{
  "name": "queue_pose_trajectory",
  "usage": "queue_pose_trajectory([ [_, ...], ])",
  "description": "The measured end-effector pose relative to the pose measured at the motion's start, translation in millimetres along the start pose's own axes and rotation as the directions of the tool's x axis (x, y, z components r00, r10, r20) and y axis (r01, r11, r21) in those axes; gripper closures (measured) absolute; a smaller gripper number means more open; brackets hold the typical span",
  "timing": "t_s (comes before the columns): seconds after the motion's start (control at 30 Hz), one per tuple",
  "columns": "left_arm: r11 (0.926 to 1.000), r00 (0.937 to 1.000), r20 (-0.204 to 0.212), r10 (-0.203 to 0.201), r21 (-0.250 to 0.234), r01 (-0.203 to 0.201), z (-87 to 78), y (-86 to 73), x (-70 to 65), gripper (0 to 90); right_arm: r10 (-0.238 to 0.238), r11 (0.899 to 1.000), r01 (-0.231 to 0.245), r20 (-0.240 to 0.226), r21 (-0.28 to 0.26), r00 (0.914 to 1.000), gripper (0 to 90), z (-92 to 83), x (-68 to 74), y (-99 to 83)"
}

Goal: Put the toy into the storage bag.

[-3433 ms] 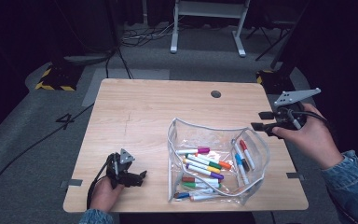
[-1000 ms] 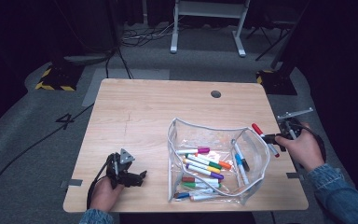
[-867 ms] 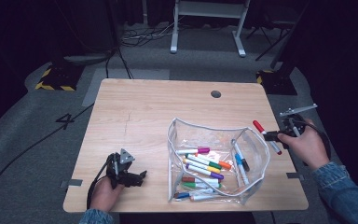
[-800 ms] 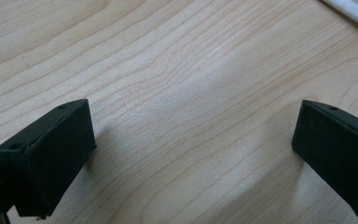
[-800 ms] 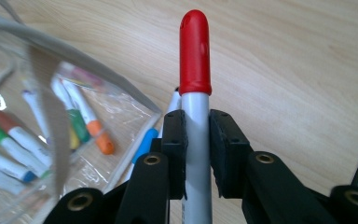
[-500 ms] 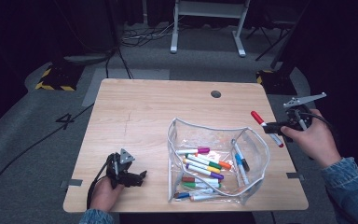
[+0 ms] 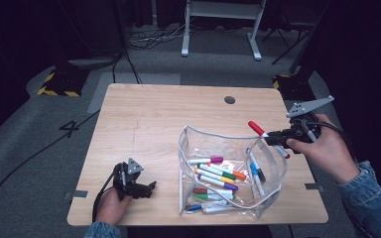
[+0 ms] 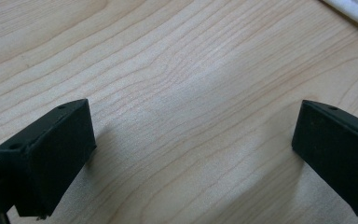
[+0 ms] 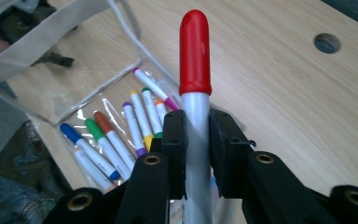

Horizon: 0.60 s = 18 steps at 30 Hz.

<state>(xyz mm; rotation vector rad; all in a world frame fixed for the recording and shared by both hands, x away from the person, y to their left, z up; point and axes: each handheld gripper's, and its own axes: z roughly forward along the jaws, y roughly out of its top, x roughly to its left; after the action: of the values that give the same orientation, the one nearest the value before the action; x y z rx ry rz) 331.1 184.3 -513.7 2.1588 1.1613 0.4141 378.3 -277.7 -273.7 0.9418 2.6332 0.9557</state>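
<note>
My right gripper [image 7: 276, 137] is shut on a white marker with a red cap [image 7: 256, 128], lifted above the table's right side, just right of the clear pouch [image 7: 228, 173]. In the right gripper view the red-capped marker [image 9: 195, 65] stands up between the two pads [image 9: 175, 140], with the pouch's markers [image 9: 121, 126] below and behind it. Several coloured markers [image 7: 216, 173] lie inside the pouch. At the front left corner my left gripper [image 7: 148, 188] rests low on the wood, open, with bare table between its jaws in the left gripper view.
The wooden table [image 7: 149, 124] has a round cable hole [image 7: 229, 99] near its far edge. A white desk frame [image 7: 218, 20] and cables stand on the floor beyond. The pouch's white rim [image 9: 37, 42] rises at the left of the right gripper view.
My right gripper has picked the red-capped marker up from beside the pouch and risen with it, drifting slightly away from me. The left gripper has stayed put.
</note>
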Motion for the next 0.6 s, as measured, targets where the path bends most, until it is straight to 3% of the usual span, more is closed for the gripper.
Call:
queue_pose_trajectory([
  [0.3, 1.0000, 1.0000, -0.001, 0.001, 0.000, -0.001, 0.0, 0.0, 0.1, 0.0, -0.106, 0.993, 0.110, -0.079, 0.046, 0.9912, 77.2, 22.2, 35.0, 13.6],
  [0.6, 1.0000, 1.0000, 0.000, 0.001, 0.000, -0.001, 0.0, 0.0, 0.1, 0.0, -0.177, 0.975, 0.195, -0.155, 0.106, 0.9718, 77.2, 54.3, 59.1, 18.0],
])
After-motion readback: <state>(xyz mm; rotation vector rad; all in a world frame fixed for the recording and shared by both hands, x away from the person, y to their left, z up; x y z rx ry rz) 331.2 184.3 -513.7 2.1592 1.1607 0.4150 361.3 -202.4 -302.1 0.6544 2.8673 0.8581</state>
